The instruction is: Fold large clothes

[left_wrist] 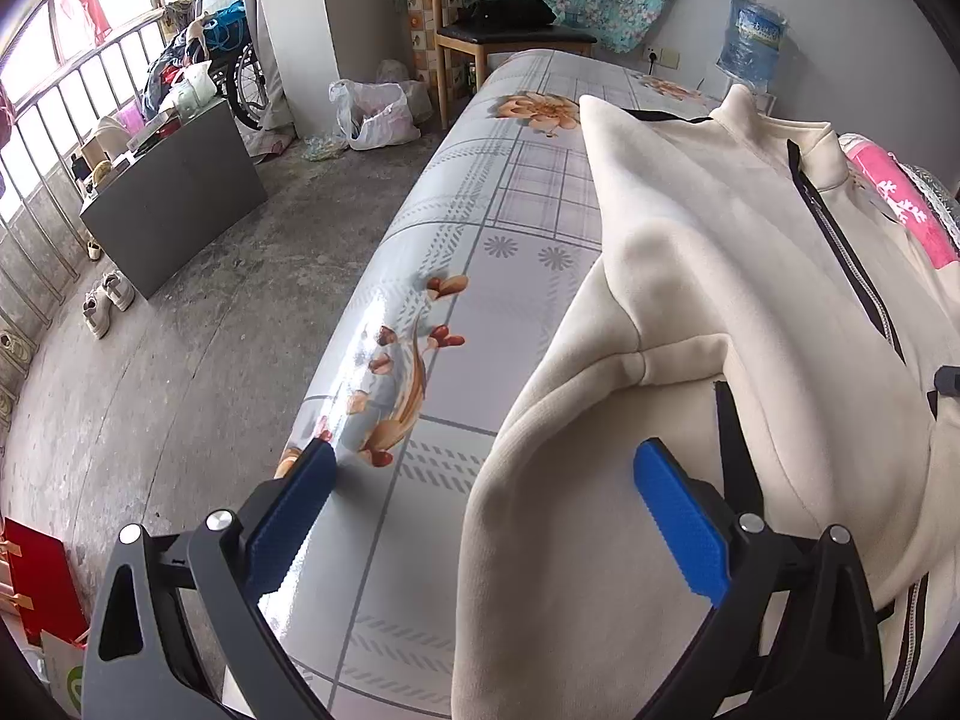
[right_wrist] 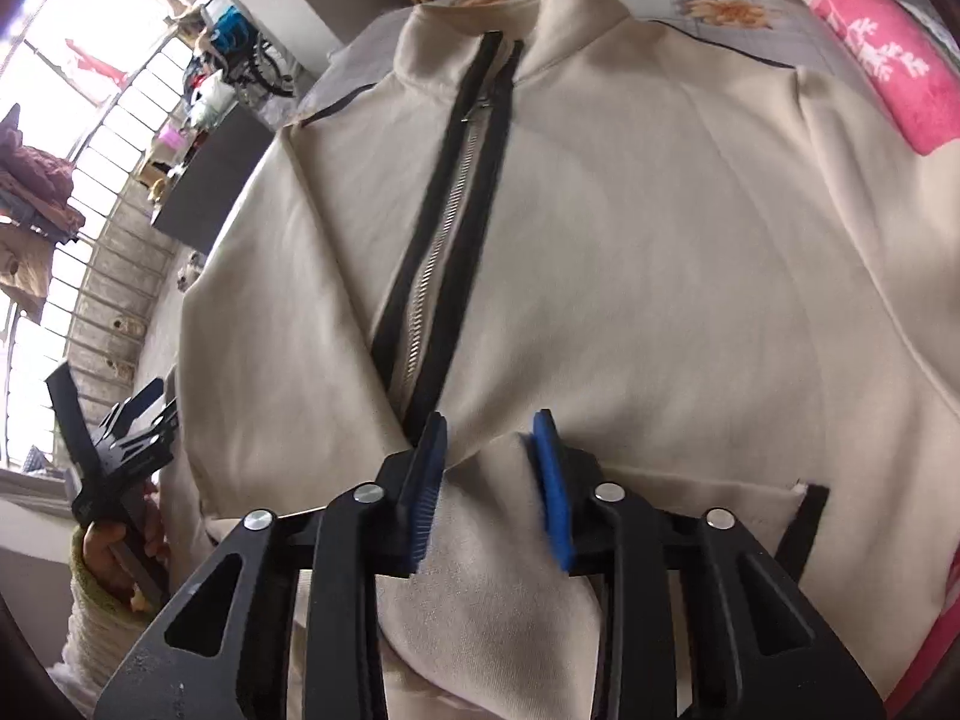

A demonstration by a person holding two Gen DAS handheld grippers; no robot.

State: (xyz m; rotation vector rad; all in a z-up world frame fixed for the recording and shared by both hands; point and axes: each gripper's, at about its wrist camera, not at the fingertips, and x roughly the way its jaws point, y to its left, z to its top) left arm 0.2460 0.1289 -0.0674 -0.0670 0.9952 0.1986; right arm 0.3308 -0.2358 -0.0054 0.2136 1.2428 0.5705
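Observation:
A cream zip-up jacket with a black-edged zipper lies front-up on a floral, checked tablecloth. My left gripper is open and empty, hovering over the jacket's left sleeve at the table's near edge. In the right wrist view the jacket fills the frame, collar at the top. My right gripper has its jaws partly closed around a raised fold of the jacket's hem, just below the zipper's bottom end. The left gripper also shows in the right wrist view, held by a hand.
A pink towel lies at the jacket's right shoulder. A wooden chair stands beyond the table's far end, a water bottle at the far right. A grey cabinet, shoes and bags sit on the concrete floor at left.

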